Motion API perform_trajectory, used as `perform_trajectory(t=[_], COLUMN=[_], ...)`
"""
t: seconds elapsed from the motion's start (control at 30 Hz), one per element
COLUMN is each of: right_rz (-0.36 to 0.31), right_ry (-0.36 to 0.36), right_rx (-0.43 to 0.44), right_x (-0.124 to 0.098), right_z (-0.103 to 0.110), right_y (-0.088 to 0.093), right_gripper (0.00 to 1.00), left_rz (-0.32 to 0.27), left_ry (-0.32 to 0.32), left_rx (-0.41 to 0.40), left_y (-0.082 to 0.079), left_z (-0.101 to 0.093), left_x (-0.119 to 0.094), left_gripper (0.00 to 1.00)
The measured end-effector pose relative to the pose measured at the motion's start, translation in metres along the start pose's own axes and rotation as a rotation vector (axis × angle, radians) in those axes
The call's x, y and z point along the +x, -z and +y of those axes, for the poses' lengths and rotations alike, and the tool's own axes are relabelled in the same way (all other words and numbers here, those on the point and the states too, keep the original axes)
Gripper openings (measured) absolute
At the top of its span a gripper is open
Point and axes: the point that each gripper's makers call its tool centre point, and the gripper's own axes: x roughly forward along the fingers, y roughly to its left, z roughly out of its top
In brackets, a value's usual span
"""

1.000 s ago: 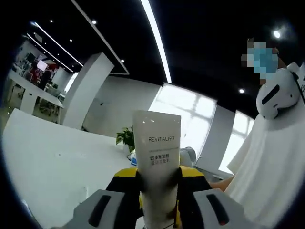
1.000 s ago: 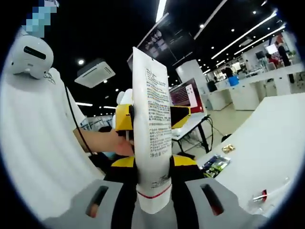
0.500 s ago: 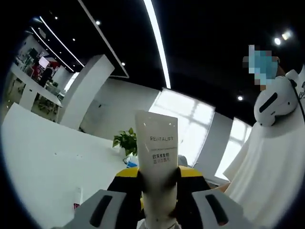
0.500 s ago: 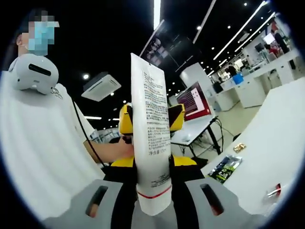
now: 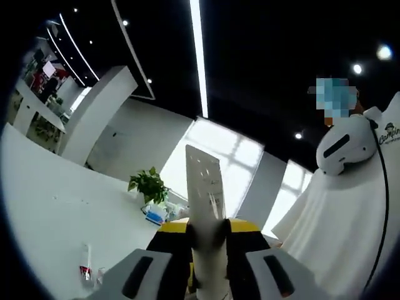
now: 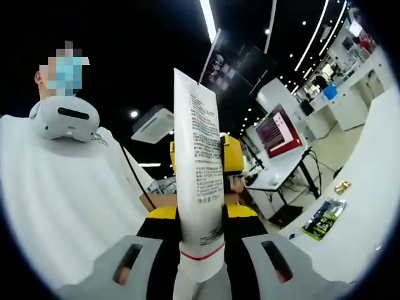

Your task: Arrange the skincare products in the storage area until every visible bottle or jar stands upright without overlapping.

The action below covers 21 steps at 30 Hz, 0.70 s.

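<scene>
A white skincare tube stands upright between the jaws of my left gripper, turned partly edge-on so its label barely shows. In the right gripper view the same tube shows its printed back and a red line near its base, held in my right gripper. Both grippers are shut on the tube from opposite sides. The right gripper's yellow body shows just behind the tube in the left gripper view. Likewise the left gripper's yellow body sits behind the tube in the right gripper view.
A white table lies low at the left with a small red-banded item on it; a potted plant stands beyond. A person in white wears a headset. A green packet lies on the table.
Both views have tilted further up toward the ceiling. The tube has turned in the left gripper view, so its front label no longer faces the camera. Both grips stay the same.
</scene>
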Motion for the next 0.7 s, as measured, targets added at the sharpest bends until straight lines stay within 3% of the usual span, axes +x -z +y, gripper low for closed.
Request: perform_trajectory(t=[0.23, 0.4, 0.5, 0.7], right_rz=[-0.006, -0.002, 0.049, 0.048], right_ry=[-0.025, 0.093, 0.171, 0.256], right_rx=[0.049, -0.007, -0.062, -0.115], right_x=[0.001, 0.000, 0.001, -0.001], right_z=[0.002, -0.018, -0.030, -0.042], right_y=[0.000, 0.001, 0.007, 0.005], right_gripper=[0.23, 0.22, 0.21, 0.22], left_rz=[-0.029, -0.029, -0.014, -0.027], left_ry=[0.002, -0.077, -0.116, -0.174], left_rx=[-0.018, 0.014, 0.043, 0.075], left_y=[-0.001, 0.001, 0.004, 0.003], left_z=[-0.001, 0.013, 0.018, 0.028], left_x=[-0.004, -0.007, -0.007, -0.008], left_gripper=[0.15, 0.12, 0.11, 0.10])
